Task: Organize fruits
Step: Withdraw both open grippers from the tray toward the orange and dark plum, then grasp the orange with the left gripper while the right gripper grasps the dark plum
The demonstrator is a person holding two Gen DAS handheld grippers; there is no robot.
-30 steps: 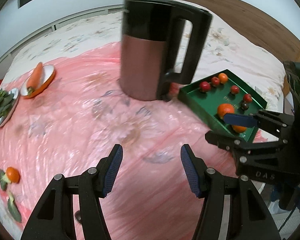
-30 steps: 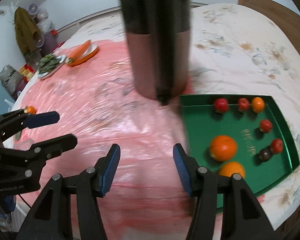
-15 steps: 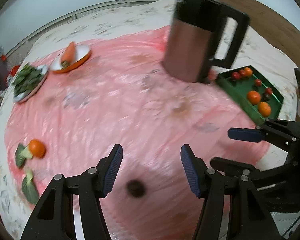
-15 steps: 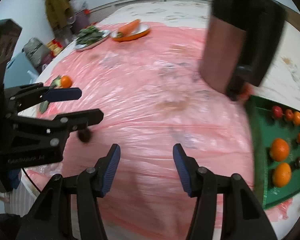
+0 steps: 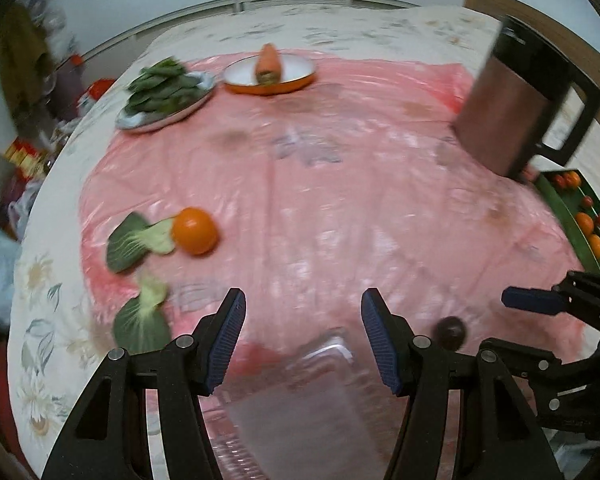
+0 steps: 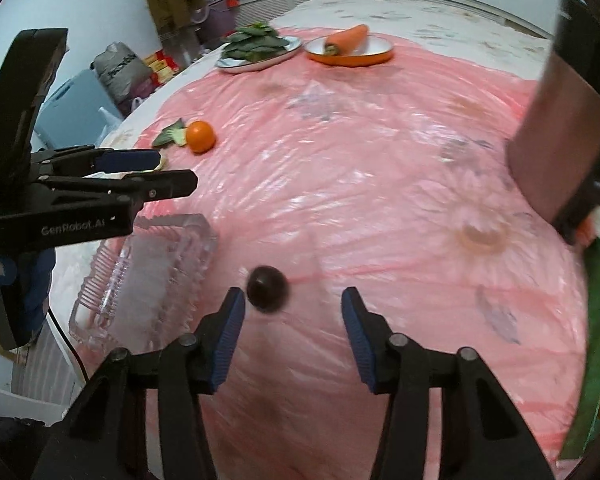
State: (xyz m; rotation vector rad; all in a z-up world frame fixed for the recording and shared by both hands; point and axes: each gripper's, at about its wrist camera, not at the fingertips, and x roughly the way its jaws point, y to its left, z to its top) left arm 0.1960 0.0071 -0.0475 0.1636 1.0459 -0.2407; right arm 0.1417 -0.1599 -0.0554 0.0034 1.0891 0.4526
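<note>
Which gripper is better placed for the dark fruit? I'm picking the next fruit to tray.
Right. The dark fruit lies just ahead of the right gripper, whose empty jaws are closing; the left gripper hangs over the glass dish.

Pink plastic sheet (image 6: 380, 184), orange fruit (image 6: 200, 136), dark fruit (image 6: 267, 288), green tray (image 5: 571, 222), floral bedspread (image 5: 48, 320)

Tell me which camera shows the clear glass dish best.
The right wrist view. There the clear glass dish lies in full beside the left gripper, its ribbed walls and rim visible. In the left wrist view the dish sits blurred between and under that gripper's fingers, partly cut off.
</note>
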